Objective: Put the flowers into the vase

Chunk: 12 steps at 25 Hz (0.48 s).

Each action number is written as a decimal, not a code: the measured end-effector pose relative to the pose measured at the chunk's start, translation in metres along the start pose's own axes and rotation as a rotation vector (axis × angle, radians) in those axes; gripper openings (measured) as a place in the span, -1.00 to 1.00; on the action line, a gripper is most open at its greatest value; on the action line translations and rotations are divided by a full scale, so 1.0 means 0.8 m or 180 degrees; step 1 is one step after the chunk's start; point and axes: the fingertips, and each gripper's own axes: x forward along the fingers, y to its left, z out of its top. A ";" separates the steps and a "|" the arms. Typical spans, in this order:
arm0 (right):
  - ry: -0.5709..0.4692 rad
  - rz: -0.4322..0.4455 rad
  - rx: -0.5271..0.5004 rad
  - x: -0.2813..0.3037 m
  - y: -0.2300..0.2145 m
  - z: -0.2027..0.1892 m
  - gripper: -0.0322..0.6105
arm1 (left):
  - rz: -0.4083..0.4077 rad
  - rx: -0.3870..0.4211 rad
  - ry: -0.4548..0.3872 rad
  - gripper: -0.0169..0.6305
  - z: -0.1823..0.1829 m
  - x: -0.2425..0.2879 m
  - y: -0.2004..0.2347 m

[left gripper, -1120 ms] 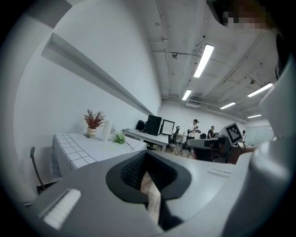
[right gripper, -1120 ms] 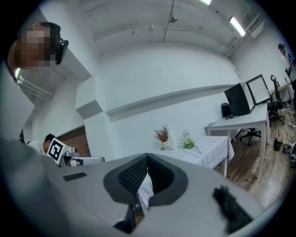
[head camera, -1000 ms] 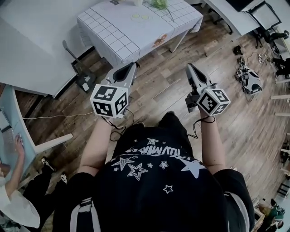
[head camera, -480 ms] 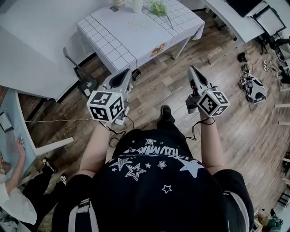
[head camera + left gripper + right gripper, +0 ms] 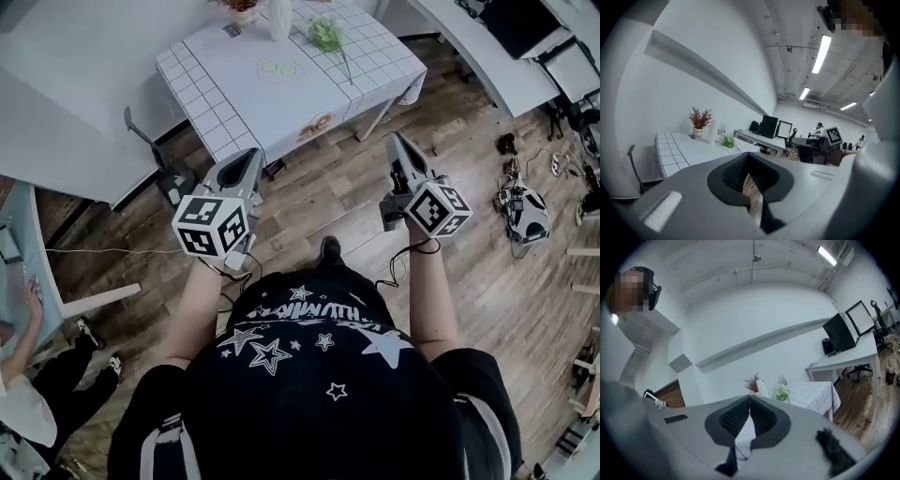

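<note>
Both jaws are clenched on nothing: the left gripper (image 5: pixel 251 155) (image 5: pixel 748 159) and the right gripper (image 5: pixel 396 141) (image 5: pixel 749 401) each show ribbed pads pressed together, with only floor and tablecloth seen through the slit below them.

Since a second ago both grippers have drawn nearer the table (image 5: pixel 234 103). Its far edge was cut off in the head view then. Now the whole top shows, and the left gripper's tip sits just short of the near edge.

Under and just ahead of the tips lies the wooden floor (image 5: pixel 328 197). Off the left gripper's outer side stands a chair (image 5: pixel 155 155).

Ahead of both grippers is the checked tablecloth, with two green discs (image 5: pixel 277 68) partway across. Beyond them the flowers (image 5: pixel 328 36) (image 5: pixel 727 140) (image 5: pixel 781 392) lie on the cloth, closer to the right gripper's line. The white vase (image 5: pixel 279 19) (image 5: pixel 712 131) (image 5: pixel 762 387) stands upright, apart from them, at the far edge beside a pot of reddish twigs (image 5: pixel 699 119).

Farther off the right gripper's side runs a long desk (image 5: pixel 478 52) with monitors (image 5: pixel 769 126). Behind the left gripper a seated person (image 5: pixel 23 375) is at another desk.
</note>
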 end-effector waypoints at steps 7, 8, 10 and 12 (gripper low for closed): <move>0.0254 0.0208 -0.0189 0.033 -0.037 0.003 -0.86 | 0.0203 -0.0037 -0.0033 -0.92 0.007 0.036 -0.005; 0.0274 0.0239 -0.0191 0.036 -0.043 0.004 -0.86 | 0.0236 -0.0051 -0.0038 -0.92 0.007 0.042 -0.005; 0.0311 0.0291 -0.0202 0.042 -0.056 0.008 -0.86 | 0.0298 -0.0057 -0.0044 -0.92 0.008 0.054 -0.008; 0.0343 0.0327 -0.0198 0.049 -0.071 0.011 -0.86 | 0.0357 -0.0024 -0.0055 -0.92 0.010 0.068 -0.010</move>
